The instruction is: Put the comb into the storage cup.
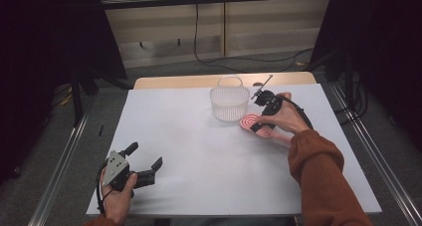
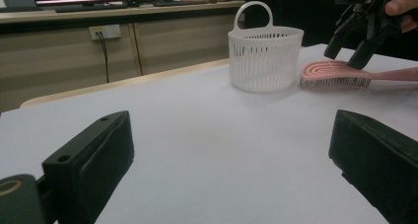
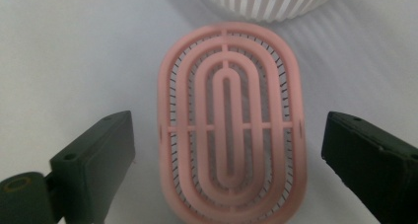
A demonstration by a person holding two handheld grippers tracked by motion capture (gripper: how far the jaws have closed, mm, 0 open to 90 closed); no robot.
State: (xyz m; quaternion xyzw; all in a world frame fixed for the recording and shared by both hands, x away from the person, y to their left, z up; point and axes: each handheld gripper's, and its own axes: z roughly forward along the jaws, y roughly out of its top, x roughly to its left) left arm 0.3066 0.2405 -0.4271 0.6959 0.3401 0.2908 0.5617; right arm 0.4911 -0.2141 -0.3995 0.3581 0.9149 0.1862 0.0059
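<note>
Jaws of the right gripper (image 3: 226, 135) stand apart, straddling the pink hairbrush (image 3: 230, 120) near the white basket (image 1: 229, 102); left gripper (image 1: 145, 161) rests near-left, jaws apart.

Your left hand (image 1: 118, 196) rests low at the near left of the table, wrapped around the left gripper (image 1: 147, 162), whose grey three-cornered plate faces up. Its two black jaws stand wide apart and point forward and to the right, with nothing between them. Your right arm, in a rust-orange sleeve (image 1: 318, 171), reaches forward from the bottom right, bent at the elbow. Your right hand (image 1: 286, 117) grips the right gripper (image 1: 258, 125) and tilts it down toward the tabletop, a black cable looping off behind the wrist. Its jaws are spread wide as well, holding nothing.
</note>
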